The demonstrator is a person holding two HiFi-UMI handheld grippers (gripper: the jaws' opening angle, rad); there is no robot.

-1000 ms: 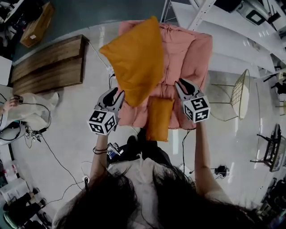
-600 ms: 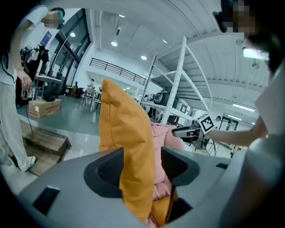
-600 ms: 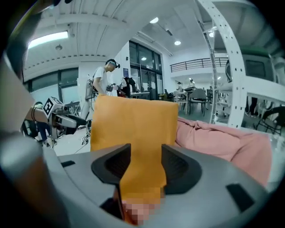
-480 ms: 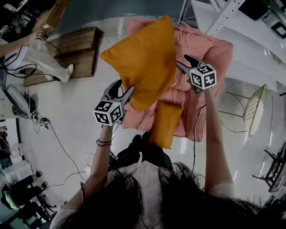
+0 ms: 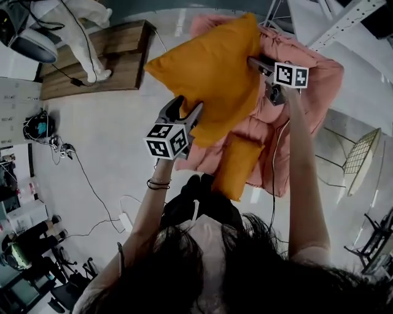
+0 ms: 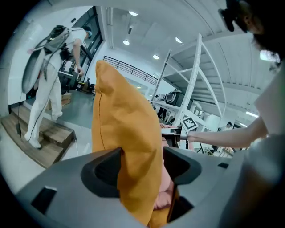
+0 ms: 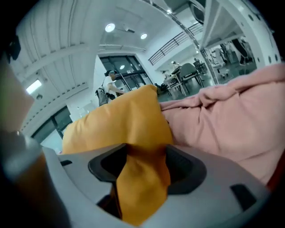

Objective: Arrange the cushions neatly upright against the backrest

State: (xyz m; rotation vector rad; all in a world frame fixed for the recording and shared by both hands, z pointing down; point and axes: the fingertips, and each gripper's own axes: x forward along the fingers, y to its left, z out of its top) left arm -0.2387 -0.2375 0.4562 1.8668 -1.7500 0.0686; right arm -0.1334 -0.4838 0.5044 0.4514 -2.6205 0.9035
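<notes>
A big orange cushion [image 5: 212, 73] hangs in the air over the pink armchair [image 5: 310, 92], tilted on one corner. My left gripper [image 5: 187, 110] is at its lower left corner and my right gripper [image 5: 263, 76] at its right edge, near the backrest. Both sets of jaws are opening, with orange fabric still between them. In the left gripper view the cushion [image 6: 124, 133] fills most of the gap. In the right gripper view a fold of cushion [image 7: 142, 178] hangs loose, with dark gaps on either side. A small orange cushion [image 5: 236, 165] lies at the seat's front edge.
A wooden platform [image 5: 98, 58] stands on the floor to the left, with a person in white [image 6: 44, 89] on it. Cables [image 5: 92, 196] trail over the floor. A wire chair [image 5: 362, 159] and a white metal frame [image 5: 338, 18] stand to the right of the armchair.
Both grippers have carried the big cushion up and further over the armchair. The right one has reached toward the backrest. Both pairs of jaws stand wider around the fabric.
</notes>
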